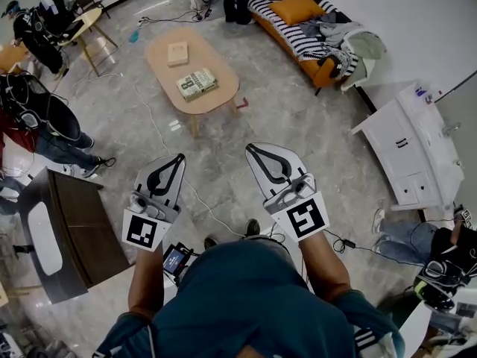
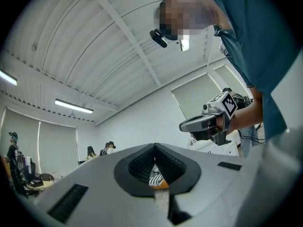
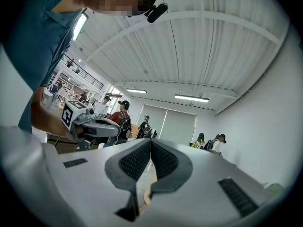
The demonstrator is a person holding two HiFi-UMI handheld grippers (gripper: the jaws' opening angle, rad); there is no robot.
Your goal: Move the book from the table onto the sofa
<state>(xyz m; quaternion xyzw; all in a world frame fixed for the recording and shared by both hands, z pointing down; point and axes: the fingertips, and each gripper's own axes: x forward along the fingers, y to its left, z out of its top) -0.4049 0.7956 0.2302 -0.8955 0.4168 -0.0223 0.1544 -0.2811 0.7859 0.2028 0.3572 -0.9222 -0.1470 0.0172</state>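
A green-and-white book [image 1: 197, 83] lies on the near half of an oval wooden table [image 1: 223, 99] ahead of me in the head view. The sofa [image 1: 292, 36], orange with a striped cover and an orange cushion, stands at the far right. My left gripper [image 1: 179, 157] and right gripper [image 1: 250, 148] are held side by side over the bare floor, well short of the table. Both are shut and hold nothing. In the left gripper view the left gripper [image 2: 155, 146] points level at the room, with the right gripper [image 2: 206, 122] beside it. The right gripper [image 3: 150, 141] likewise points level.
A small tan box [image 1: 177, 54] lies on the table's far half. A white cabinet [image 1: 406, 144] stands at the right, a dark desk [image 1: 71, 230] at the left. Cables [image 1: 160, 133] trail over the floor. People stand at the left and sit at the lower right.
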